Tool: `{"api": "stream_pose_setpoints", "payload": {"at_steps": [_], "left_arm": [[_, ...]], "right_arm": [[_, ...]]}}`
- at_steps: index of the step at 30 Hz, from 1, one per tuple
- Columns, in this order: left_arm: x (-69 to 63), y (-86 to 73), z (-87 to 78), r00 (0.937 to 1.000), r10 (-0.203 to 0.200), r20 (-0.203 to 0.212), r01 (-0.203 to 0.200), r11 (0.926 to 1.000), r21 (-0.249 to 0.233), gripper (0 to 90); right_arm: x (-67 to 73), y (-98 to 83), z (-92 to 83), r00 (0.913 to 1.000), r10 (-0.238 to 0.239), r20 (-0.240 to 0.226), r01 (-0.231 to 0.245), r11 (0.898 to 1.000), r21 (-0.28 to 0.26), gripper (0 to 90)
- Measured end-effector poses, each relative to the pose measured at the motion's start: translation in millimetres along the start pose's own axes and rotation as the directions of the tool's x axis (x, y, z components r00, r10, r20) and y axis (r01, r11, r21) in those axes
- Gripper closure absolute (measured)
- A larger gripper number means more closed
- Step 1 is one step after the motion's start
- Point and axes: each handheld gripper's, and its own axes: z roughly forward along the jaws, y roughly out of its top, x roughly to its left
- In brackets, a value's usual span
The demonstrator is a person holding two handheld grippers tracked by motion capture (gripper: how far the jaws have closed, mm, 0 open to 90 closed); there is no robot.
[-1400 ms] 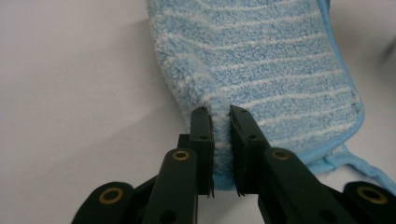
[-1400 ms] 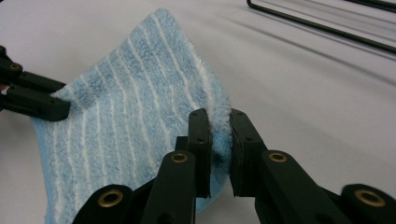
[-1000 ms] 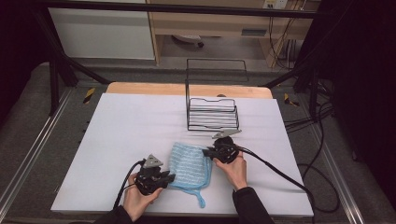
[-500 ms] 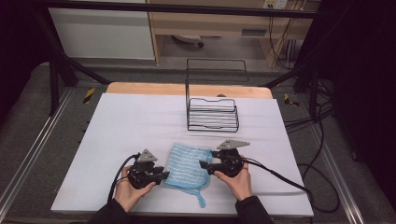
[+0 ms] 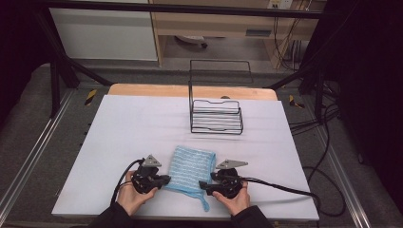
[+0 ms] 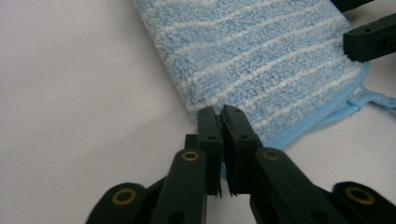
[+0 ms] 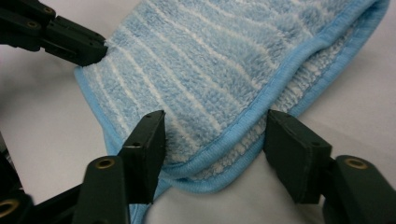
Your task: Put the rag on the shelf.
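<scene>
A light-blue striped cloth (image 5: 190,166) lies folded flat on the white table sheet (image 5: 133,128), a loop tail at its near corner. My left gripper (image 5: 166,179) is at the cloth's near left corner. In the left gripper view its jaws (image 6: 219,116) have just closed and pinch the cloth (image 6: 261,51) at its edge. My right gripper (image 5: 203,186) is at the near right corner. Its jaws (image 7: 215,128) have just been closing but stand apart, straddling the cloth's (image 7: 210,60) bound edge without squeezing it.
A black wire rack (image 5: 216,116) stands on the sheet beyond the cloth, towards the back. The right gripper's cable (image 5: 285,190) trails off to the right across the sheet. Bare sheet lies to the left and between the cloth and the rack.
My right gripper moved from the cloth's far right side down to its near right corner. The left gripper stayed put and pinched the near left corner. The cloth now lies flatter and narrower.
</scene>
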Motion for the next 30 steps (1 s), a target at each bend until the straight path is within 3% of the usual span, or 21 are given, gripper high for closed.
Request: {"api": "stream_pose_setpoints", "payload": {"at_steps": [1,2,3,4,6,9,14,18,20,23,24,25,26,28,29,30], "left_arm": [[0.1,0.1,-0.2,1.0,-0.005,0.002,0.005,1.0,0.003,87.5],[-0.1,-0.1,-0.3,1.0,-0.009,0.002,0.009,1.0,0.001,87.5],[-0.5,-0.4,-0.5,0.9999,-0.011,0.0,0.011,0.9999,0.0,87.9],[-1.1,-0.5,-0.9,0.9999,-0.013,-0.002,0.013,0.9999,-0.002,87.9],[-3.1,-1.3,-2.8,0.9998,-0.019,-0.003,0.019,0.9998,-0.007,88.3],[-5.0,-2.3,-4.7,0.9997,-0.025,0.004,0.025,0.9996,-0.01,88.4],[-13.8,-5.4,-8.8,0.9967,-0.034,0.074,0.037,0.9989,-0.03,88.2],[-18.7,-5.6,-5.2,0.9978,-0.014,0.066,0.015,0.9996,-0.023,87.7],[-19.7,-5.7,-4.3,0.999,-0.004,0.043,0.005,0.9998,-0.021,86.7],[-16.3,-4.5,-10.4,0.9997,0.016,0.017,-0.016,0.9994,-0.032,76.9],[-16.3,-4.5,-10.4,0.9997,0.016,0.017,-0.016,0.9994,-0.032,72.8],[-15.2,-3.9,-12.2,0.9997,0.021,0.012,-0.02,0.9989,-0.041,72.8],[-11.5,-2.1,-16.9,0.9995,0.03,-0.005,-0.03,0.9979,-0.058,66.0],[-9.0,-1.1,-18.9,0.9993,0.035,-0.012,-0.035,0.9973,-0.065,57.3],[-6.3,0.1,-20.6,0.9994,0.033,-0.011,-0.034,0.9974,-0.063,57.3],[-3.3,1.1,-22.0,0.9994,0.033,-0.013,-0.033,0.9974,-0.064,49.2]], "right_arm": [[0.8,-0.8,0.5,0.9999,0.014,0.009,-0.014,1.0,-0.009,47.3],[0.8,-0.8,0.5,0.9999,0.014,0.009,-0.014,1.0,-0.009,47.3],[1.9,-1.3,0.9,0.9993,0.036,0.004,-0.036,0.999,-0.011,56.6],[1.9,-1.3,0.9,0.9993,0.036,0.004,-0.036,0.999,-0.011,56.6],[1.4,-0.7,2.9,0.9979,0.061,-0.02,-0.061,0.998,-0.003,67.9],[-1.0,3.0,3.7,0.9952,0.081,-0.055,-0.08,0.997,0.015,75.0],[-7.3,12.5,-4.7,0.9968,0.051,-0.061,-0.049,0.998,0.034,77.3],[-12.0,15.2,-10.7,0.9972,0.036,-0.065,-0.033,0.998,0.046,76.3],[-12.3,13.2,-8.3,0.9977,0.021,-0.065,-0.017,0.998,0.066,72.6],[-13.6,13.1,-7.3,0.9978,-0.007,-0.066,0.01,0.999,0.051,56.9],[-13.6,13.1,-7.3,0.9978,-0.007,-0.066,0.01,0.999,0.051,56.9],[-14.4,14.0,-9.5,0.9979,-0.016,-0.063,0.018,0.999,0.031,53.2],[-17.5,15.8,-14.9,0.9971,-0.031,-0.069,0.03,0.999,-0.016,42.0],[-23.2,17.4,-20.2,0.9964,-0.053,-0.066,0.05,0.997,-0.052,33.9],[-23.2,17.4,-20.2,0.9964,-0.053,-0.066,0.05,0.997,-0.052,33.9],[-29.0,18.7,-24.0,0.9963,-0.06,-0.061,0.055,0.995,-0.077,25.1]]}}
